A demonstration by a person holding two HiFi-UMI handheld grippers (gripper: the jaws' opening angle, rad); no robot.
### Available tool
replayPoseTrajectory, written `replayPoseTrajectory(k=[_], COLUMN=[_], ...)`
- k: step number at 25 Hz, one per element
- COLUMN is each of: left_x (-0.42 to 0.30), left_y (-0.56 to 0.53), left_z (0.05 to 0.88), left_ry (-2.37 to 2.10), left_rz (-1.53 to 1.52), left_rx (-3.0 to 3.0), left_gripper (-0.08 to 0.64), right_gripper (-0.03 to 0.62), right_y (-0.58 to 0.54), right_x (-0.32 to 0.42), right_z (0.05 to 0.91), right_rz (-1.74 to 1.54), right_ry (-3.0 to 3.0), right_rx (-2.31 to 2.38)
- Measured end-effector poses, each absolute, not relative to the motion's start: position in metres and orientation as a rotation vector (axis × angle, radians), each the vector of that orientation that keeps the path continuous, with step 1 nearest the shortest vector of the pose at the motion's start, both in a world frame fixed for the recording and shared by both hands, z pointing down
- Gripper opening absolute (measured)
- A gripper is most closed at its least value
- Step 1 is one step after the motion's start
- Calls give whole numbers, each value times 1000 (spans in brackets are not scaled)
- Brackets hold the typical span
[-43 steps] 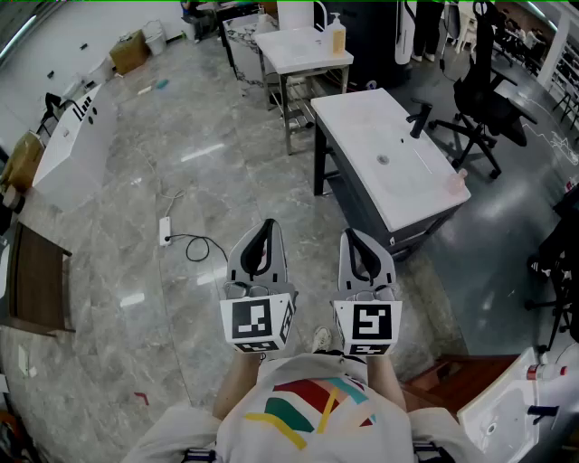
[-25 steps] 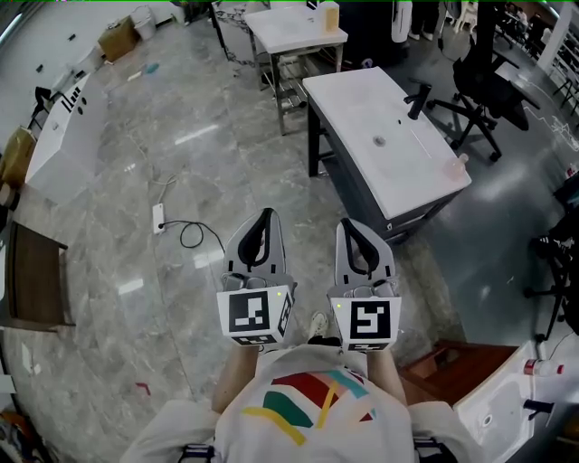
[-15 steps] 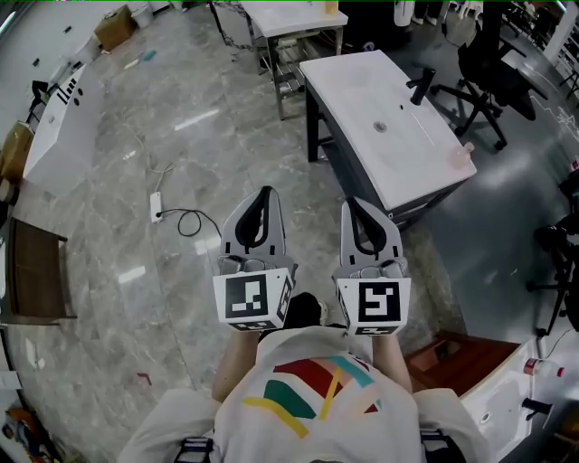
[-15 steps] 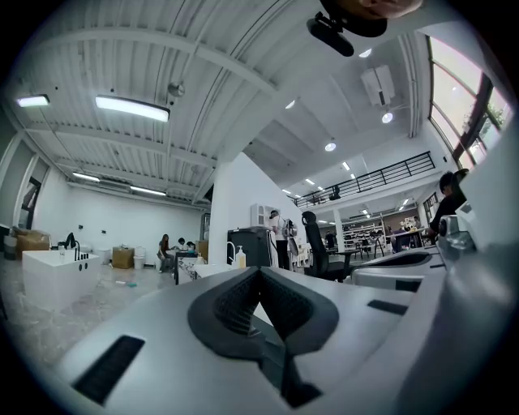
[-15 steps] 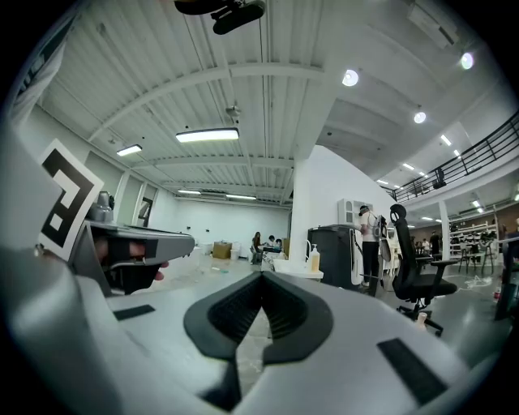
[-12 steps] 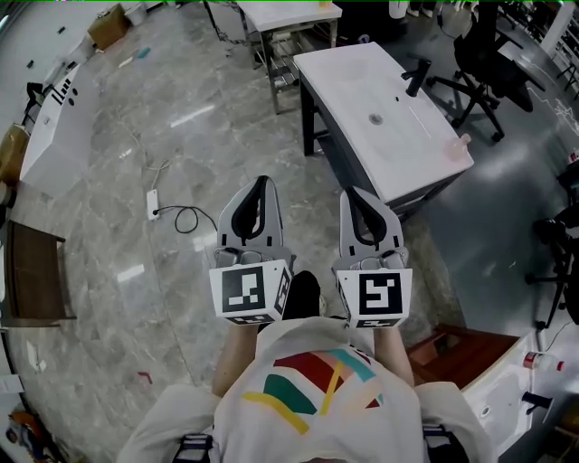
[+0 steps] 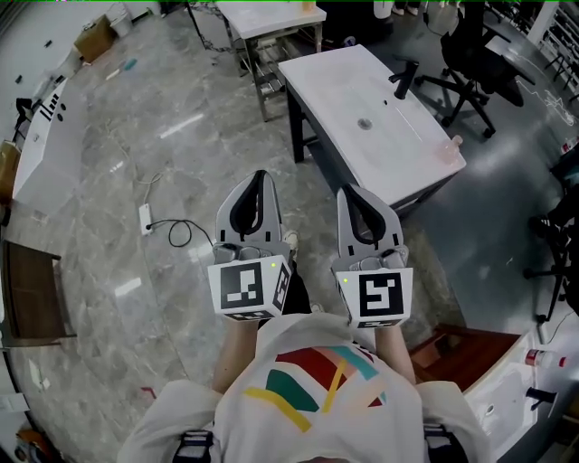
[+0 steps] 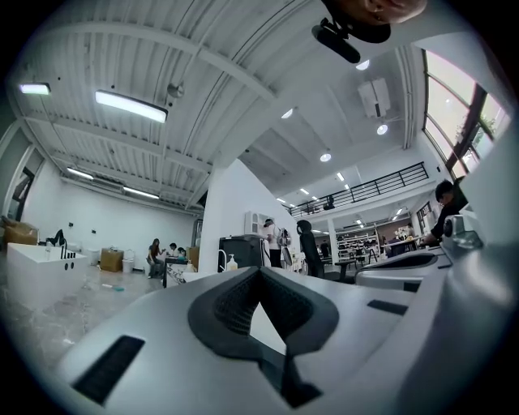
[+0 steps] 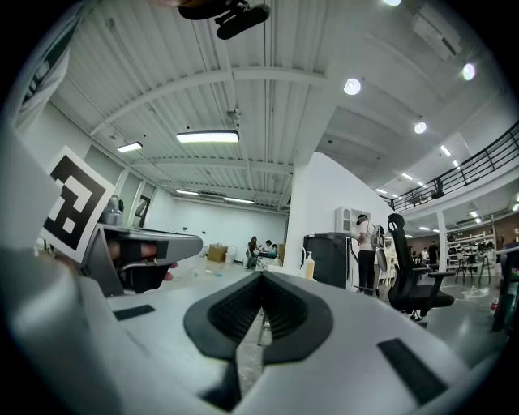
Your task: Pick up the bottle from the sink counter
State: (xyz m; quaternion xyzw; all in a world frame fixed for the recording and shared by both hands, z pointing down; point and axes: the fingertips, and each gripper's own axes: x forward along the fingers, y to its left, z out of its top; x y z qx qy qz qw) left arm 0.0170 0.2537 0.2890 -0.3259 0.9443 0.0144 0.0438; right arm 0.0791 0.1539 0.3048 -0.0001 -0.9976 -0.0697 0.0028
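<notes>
Looking steeply down from your head, a wide grey marble floor (image 7: pixel 118 136) fills most of the view. A white sink table (image 7: pixel 344 86) on dark legs stands ahead of you and to the right, well apart from both grippers. Beyond it, at the top edge, is a smaller white table (image 7: pixel 262 20). A black office chair (image 7: pixel 461 50) stands at the upper right. Your white shirt (image 7: pixel 312 398), with coloured stripes, fills the bottom of the view.

You hold 2 grippers out in front of your chest, side by side, near each other but not touching, both above the floor. The left gripper (image 7: pixel 258 185) has its jaws pressed together with nothing between them. The right gripper (image 7: pixel 351 199) is the same, with its jaws closed to a thin slit and nothing held (each gripper's own view shows only the room beyond the tips).

A white power strip (image 7: pixel 145 217) with a black cable lies on the floor to your left. On the sink table, a black faucet (image 7: pixel 403 80) stands at the far right side. The bottle (image 7: pixel 449 150), small and pale pink, sits at the table's near right corner, well apart from either gripper. A small round drain (image 7: pixel 365 124) marks the middle of the table.
</notes>
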Motion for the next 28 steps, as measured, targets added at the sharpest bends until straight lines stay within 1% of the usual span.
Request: replayPoseTrajectory(k=[8, 14, 21, 28], left_x=[-24, -66, -146, -243], left_y=[239, 222, 189, 149], left_z=[295, 310, 305, 280], left_ry=[2884, 2898, 2866, 2801], left_rz=[87, 91, 83, 89], left_rx=[-1036, -1072, -1149, -1258], left_gripper=[17, 17, 17, 17], right_gripper=[11, 11, 11, 11], right_y=[144, 131, 104, 72], right_x=[43, 2, -77, -172], right_z=[311, 323, 324, 298], right_rz=[-280, -258, -192, -202], right_ry=[-3121, -3100, -3071, -3086], right_rx=[5, 31, 107, 191])
